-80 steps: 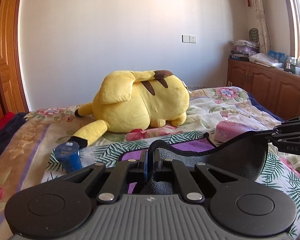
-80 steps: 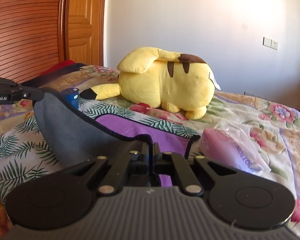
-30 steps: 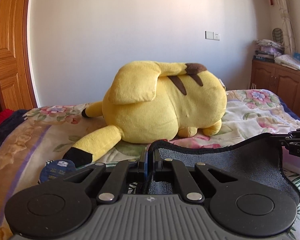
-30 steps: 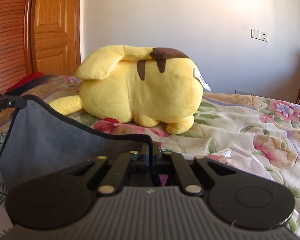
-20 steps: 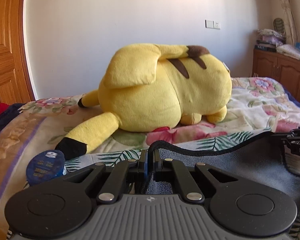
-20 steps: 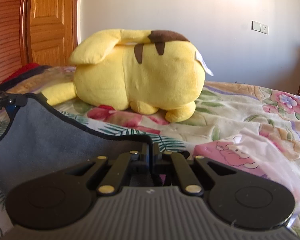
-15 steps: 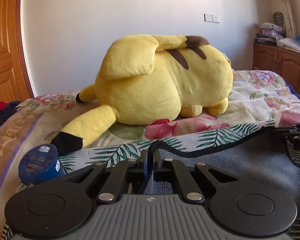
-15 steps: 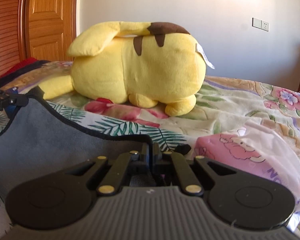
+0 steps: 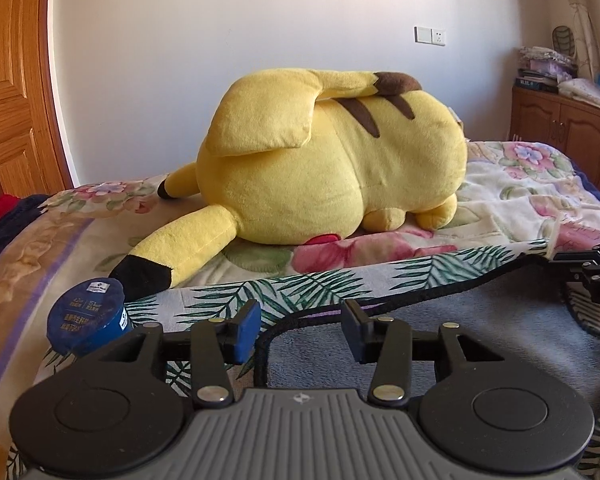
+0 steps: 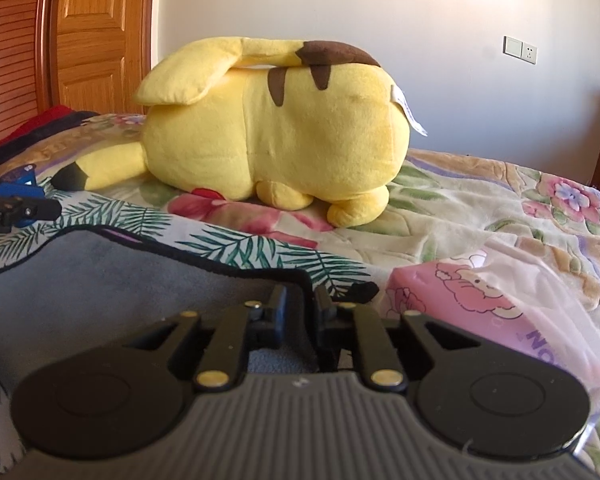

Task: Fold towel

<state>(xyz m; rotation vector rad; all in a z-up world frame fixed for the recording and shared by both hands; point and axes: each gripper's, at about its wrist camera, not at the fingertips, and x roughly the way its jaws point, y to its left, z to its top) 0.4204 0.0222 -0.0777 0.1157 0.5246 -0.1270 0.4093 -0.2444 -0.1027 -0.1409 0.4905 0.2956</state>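
Note:
The grey towel [image 9: 480, 332] with a black hem lies flat on the bed, its grey side up; it also shows in the right wrist view [image 10: 112, 280]. My left gripper [image 9: 300, 330] is open, its jaws spread on either side of the towel's left far corner, not holding it. My right gripper [image 10: 300, 308] is open by a small gap around the towel's right far corner. The right gripper shows at the right edge of the left wrist view [image 9: 592, 276], and the left gripper at the left edge of the right wrist view [image 10: 16, 208].
A big yellow plush toy [image 9: 332, 160] lies just beyond the towel. A small blue tub [image 9: 88, 320] stands at the left. A pink tissue pack [image 10: 480, 304] lies at the right. A palm-leaf cloth [image 9: 340, 280] lies under the towel. A wooden cabinet [image 9: 564, 128] stands at the far right.
Both grippers carried the towel's corners forward and down onto the bed. The left gripper has opened wide and let go; the right gripper has opened slightly.

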